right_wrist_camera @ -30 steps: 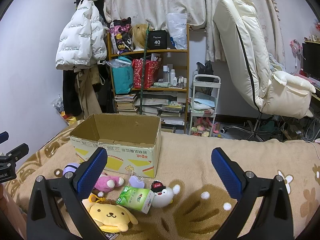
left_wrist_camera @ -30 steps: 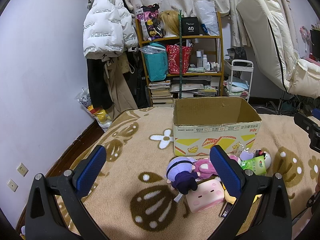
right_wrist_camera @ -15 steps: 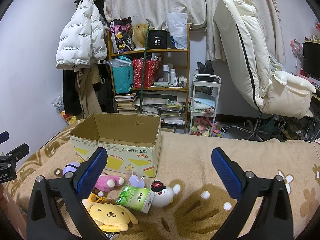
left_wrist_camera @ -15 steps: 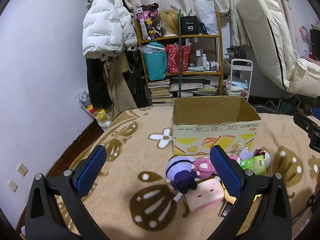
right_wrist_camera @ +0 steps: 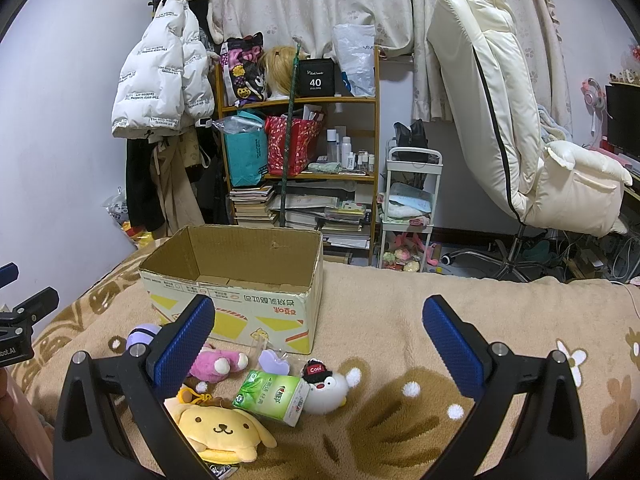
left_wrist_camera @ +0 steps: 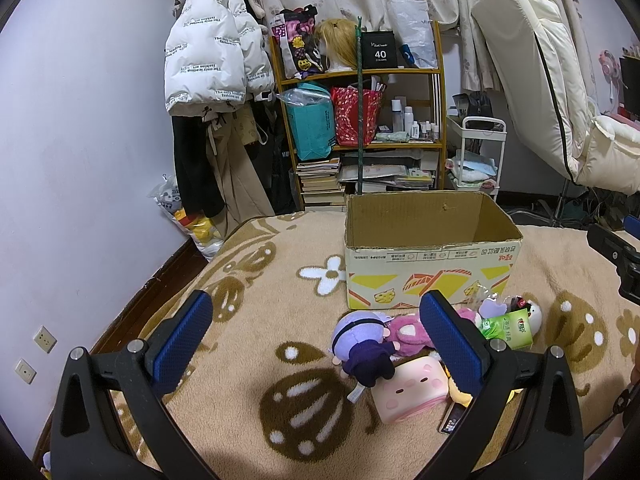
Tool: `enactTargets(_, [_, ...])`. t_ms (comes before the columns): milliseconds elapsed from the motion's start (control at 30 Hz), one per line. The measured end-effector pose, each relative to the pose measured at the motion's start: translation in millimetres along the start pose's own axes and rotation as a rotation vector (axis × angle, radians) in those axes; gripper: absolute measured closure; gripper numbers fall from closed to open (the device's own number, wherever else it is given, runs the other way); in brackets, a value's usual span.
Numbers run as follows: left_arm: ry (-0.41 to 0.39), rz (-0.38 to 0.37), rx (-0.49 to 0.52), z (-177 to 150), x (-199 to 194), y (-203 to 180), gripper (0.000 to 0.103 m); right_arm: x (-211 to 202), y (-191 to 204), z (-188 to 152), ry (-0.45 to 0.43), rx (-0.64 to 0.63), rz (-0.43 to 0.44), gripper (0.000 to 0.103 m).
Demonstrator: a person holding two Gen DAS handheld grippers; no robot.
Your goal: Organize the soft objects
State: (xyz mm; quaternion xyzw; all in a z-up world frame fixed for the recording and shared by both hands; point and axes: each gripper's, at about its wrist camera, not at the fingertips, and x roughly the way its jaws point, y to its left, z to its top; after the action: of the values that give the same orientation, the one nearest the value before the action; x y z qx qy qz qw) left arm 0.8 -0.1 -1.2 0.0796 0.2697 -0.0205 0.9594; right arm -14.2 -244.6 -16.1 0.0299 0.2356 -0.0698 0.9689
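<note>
An open cardboard box (left_wrist_camera: 432, 272) (right_wrist_camera: 240, 304) stands on a beige blanket. Soft toys lie in front of it: a purple-haired doll (left_wrist_camera: 364, 344), a pink plush (left_wrist_camera: 408, 330) (right_wrist_camera: 216, 364), a pink square plush (left_wrist_camera: 412, 390), a yellow dog plush (right_wrist_camera: 218, 430), a white penguin with a black cap (right_wrist_camera: 330, 386) and a green tissue pack (right_wrist_camera: 272, 396) (left_wrist_camera: 506, 326). My left gripper (left_wrist_camera: 316, 336) is open and empty, above the blanket left of the toys. My right gripper (right_wrist_camera: 316, 340) is open and empty, above the toys.
The blanket (right_wrist_camera: 440, 320) covers a raised surface whose left edge drops to the floor by the wall (left_wrist_camera: 80, 160). Behind the box stand a cluttered shelf (left_wrist_camera: 360, 120), a white cart (right_wrist_camera: 412, 200) and a cream chair (right_wrist_camera: 520, 120).
</note>
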Motion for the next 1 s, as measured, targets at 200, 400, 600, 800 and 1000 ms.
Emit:
enactTargets(200, [0.001,0.000,0.001,0,0,0,0.001,1,0,1,0.002,0.000,0.000,0.000])
enactTargets(400, [0.017,-0.019,-0.015,-6,0,-3,0.001,0,-1,5,0.008,-0.003,0.013,0.000])
enactTargets(600, [0.070,-0.025,-0.013,-15,11,-7,0.001,11,6,-11,0.062,-0.008,0.041,0.000])
enactTargets(800, [0.119,-0.059,-0.014,-12,18,-7,0.001,13,13,-7,0.136,-0.013,0.072,0.000])
enactTargets(1000, [0.180,-0.080,-0.006,-11,31,-15,0.001,26,21,-13,0.232,-0.005,0.130,0.000])
